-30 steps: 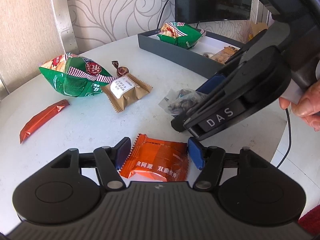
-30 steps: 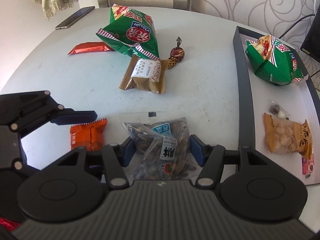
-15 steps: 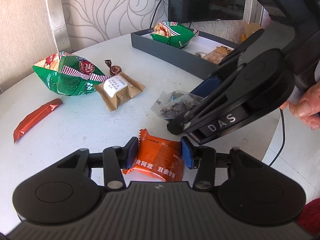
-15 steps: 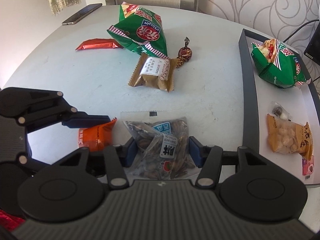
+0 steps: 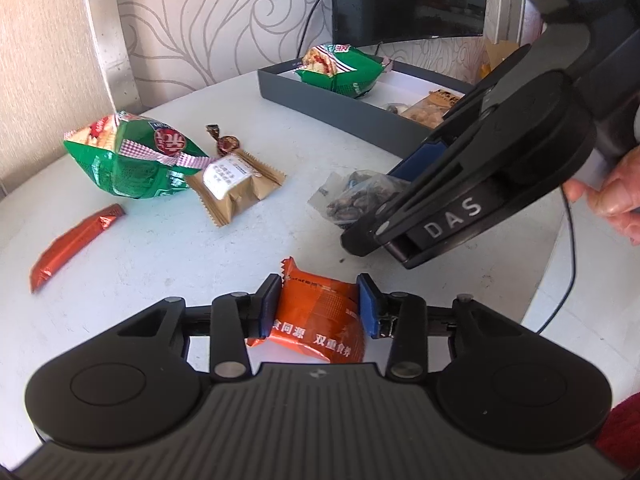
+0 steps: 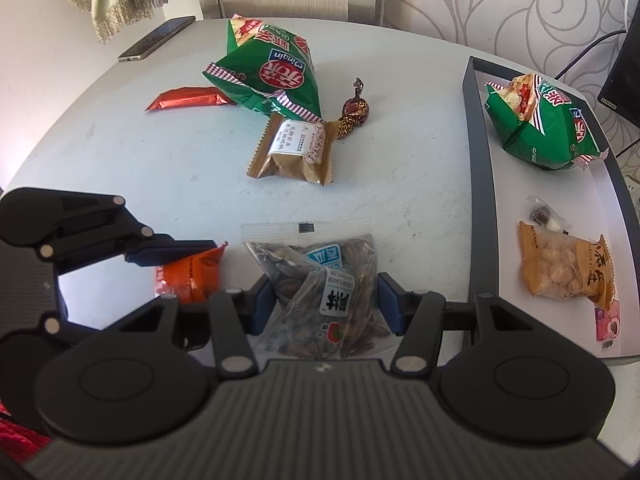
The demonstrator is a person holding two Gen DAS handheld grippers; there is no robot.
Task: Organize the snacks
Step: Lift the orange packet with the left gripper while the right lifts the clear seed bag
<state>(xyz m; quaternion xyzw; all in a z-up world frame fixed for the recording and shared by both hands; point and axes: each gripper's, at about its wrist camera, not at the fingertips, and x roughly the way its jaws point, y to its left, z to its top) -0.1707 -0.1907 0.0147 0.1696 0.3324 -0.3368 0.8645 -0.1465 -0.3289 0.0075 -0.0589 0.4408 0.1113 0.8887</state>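
Left gripper (image 5: 318, 306) is clamped on the orange snack packet (image 5: 316, 318), pads touching both sides, packet low over the white table (image 5: 160, 248). Right gripper (image 6: 326, 304) is pinched narrow on the clear seed bag (image 6: 320, 280), just beside the orange packet. Ahead on the table: brown packet (image 6: 294, 152), wrapped candy (image 6: 354, 110), big green chip bag (image 6: 266, 70), red bar (image 6: 188, 98), phone (image 6: 156, 38) at the far edge. Grey tray (image 6: 478, 184) to the right holds another green bag (image 6: 544, 124) and a yellow nut packet (image 6: 564, 268).

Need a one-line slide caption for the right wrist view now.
Right gripper closes on sunflower seed packet; left gripper takes orange snack beside it.
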